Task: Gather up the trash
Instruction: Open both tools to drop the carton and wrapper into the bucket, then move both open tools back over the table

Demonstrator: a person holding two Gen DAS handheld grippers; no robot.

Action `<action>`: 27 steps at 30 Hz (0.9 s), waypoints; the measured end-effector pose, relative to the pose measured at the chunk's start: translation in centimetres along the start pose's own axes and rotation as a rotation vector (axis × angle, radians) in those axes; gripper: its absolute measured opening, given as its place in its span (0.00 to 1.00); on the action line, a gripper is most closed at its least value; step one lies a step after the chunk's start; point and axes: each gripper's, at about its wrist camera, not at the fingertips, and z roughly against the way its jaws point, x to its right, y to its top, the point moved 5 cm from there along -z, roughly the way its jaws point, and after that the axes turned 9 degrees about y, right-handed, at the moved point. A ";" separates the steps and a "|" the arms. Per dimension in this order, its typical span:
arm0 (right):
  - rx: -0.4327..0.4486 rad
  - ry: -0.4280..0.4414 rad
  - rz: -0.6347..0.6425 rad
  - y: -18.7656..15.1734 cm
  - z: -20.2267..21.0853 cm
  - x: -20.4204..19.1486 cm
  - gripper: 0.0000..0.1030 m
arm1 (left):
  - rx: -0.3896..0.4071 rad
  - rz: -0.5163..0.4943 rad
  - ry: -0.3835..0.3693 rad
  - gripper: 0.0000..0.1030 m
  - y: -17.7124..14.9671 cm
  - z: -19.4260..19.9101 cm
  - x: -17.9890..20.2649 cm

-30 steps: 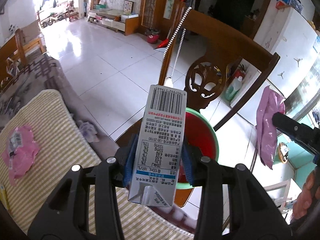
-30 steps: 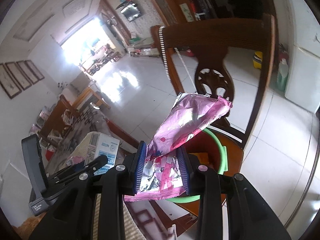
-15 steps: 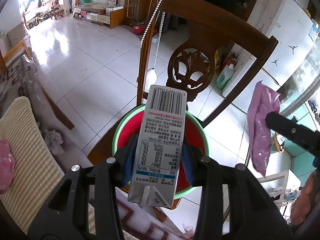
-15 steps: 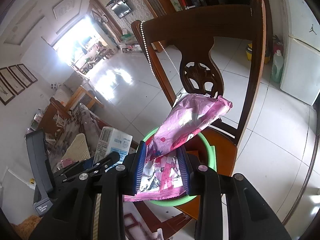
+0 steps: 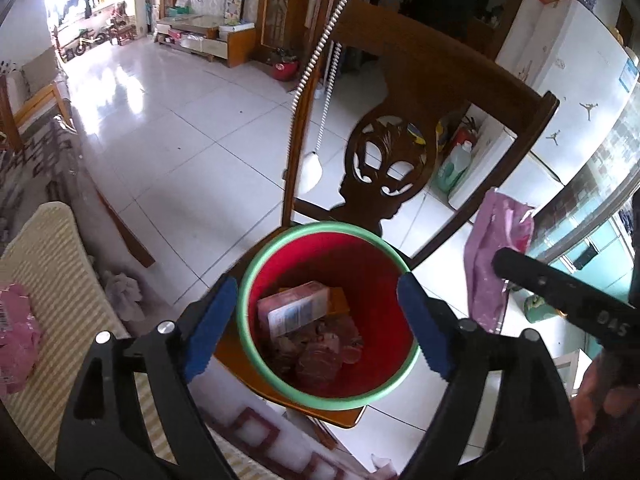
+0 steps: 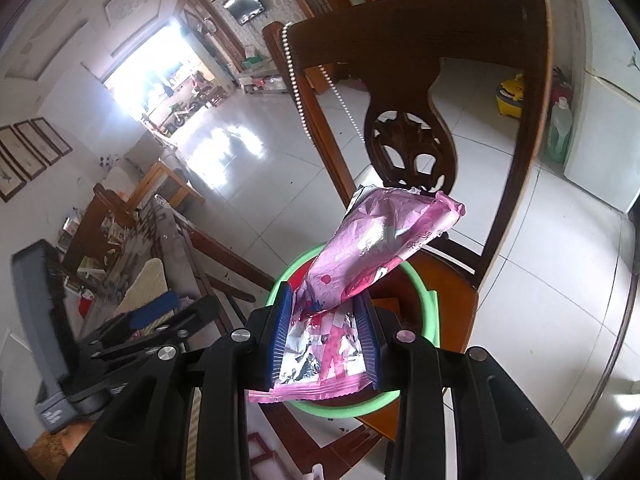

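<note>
A red bin with a green rim [image 5: 260, 252] stands on a wooden chair seat. My left gripper [image 5: 320, 324] is open and empty right above it, jaws spread wide either side of the rim. A small milk carton [image 5: 294, 312] lies inside the bin on other wrappers. My right gripper [image 6: 326, 338] is shut on a pink foil wrapper [image 6: 380, 248] and holds it over the bin's rim [image 6: 424, 292]. The wrapper also shows in the left wrist view [image 5: 492, 260].
The carved wooden chair back [image 5: 400, 120] rises just behind the bin, with a bead string [image 5: 312, 64] hanging on it. A striped cushion [image 5: 52, 272] with a pink wrapper [image 5: 16, 332] lies at left. White tiled floor [image 5: 180, 120] stretches beyond.
My left gripper moved over the bin and opened; the milk carton dropped out of it into the bin. My right gripper came closer over the bin, still holding the pink wrapper.
</note>
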 end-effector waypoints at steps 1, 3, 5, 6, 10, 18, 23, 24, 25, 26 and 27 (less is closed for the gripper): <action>-0.002 0.000 0.008 0.1 -0.3 -0.2 0.33 | 0.007 0.006 0.005 0.79 0.1 0.4 -0.4; -0.011 -0.004 0.019 0.1 -1.0 -0.5 0.53 | 0.023 0.019 0.016 0.79 0.1 1.3 -1.5; -0.014 -0.004 0.019 0.2 -1.7 -0.7 0.70 | 0.043 0.038 0.030 0.80 -0.1 2.4 -2.7; -0.007 -0.010 0.021 0.2 -1.9 -0.9 0.72 | 0.049 0.048 0.036 0.80 -0.2 2.8 -3.2; -0.012 -0.033 0.025 0.0 -2.8 -1.4 0.77 | 0.055 0.084 0.064 0.81 -1.1 4.0 -5.7; -0.008 -0.011 0.055 -0.9 -3.4 -5.4 0.79 | 0.060 0.178 0.126 0.81 -4.2 6.6 -11.6; -0.024 0.055 0.103 -2.8 -3.1 -10.7 0.79 | 0.073 0.219 0.145 0.81 -6.6 8.9 -15.2; -0.024 0.067 0.118 -3.3 -3.0 -12.0 0.79 | 0.078 0.228 0.151 0.81 -7.3 9.6 -16.2; -0.024 0.075 0.132 -3.7 -3.0 -13.1 0.79 | 0.081 0.234 0.155 0.81 -7.9 10.1 -17.0; -0.024 0.081 0.144 -4.1 -3.0 -14.1 0.80 | 0.084 0.240 0.158 0.81 -8.5 10.6 -17.6; -0.025 0.093 0.163 -4.8 -3.0 -15.7 0.80 | 0.088 0.251 0.165 0.81 -9.4 11.4 -18.8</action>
